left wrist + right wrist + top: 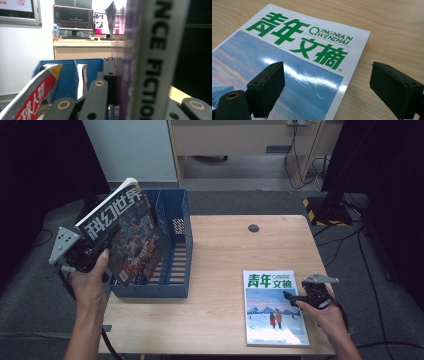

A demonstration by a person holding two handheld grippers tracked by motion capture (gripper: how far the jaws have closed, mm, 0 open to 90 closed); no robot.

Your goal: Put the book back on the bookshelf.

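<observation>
Worktop (225,270) first: pale wood, carrying a blue rack (172,245) at its left end and a green-titled magazine (274,307) lying flat near its front right corner. A small dark round cap (254,227) sits in the wood towards the far edge.

Rack next, and it is a divided file holder with slatted floor and open top. From the left gripper view, a red-and-yellow magazine (37,92) leans in one of its compartments, with another white-edged one (81,80) tucked in a slot beside it.

Over the rack's left part, up in the air and tilted, is the sci-fi magazine (125,232), dark cover art facing the camera, white title band at the top. Its lower corner hangs just above the rack's front compartments; whether it touches the blue wall I cannot tell. The left gripper (95,251) has it, jaws clamped tight on the spine edge, and the left gripper view confirms it: the white spine (155,62) stands upright right between the black jaws, pressed on both sides.

Across on the right, the right gripper (295,297) sits low at the green-titled magazine's right edge. Its jaws stand wide apart with nothing gripped; in the right gripper view one jaw hovers over the glossy cover (294,75), the other over bare wood beside it, the magazine's edge running between them.
</observation>
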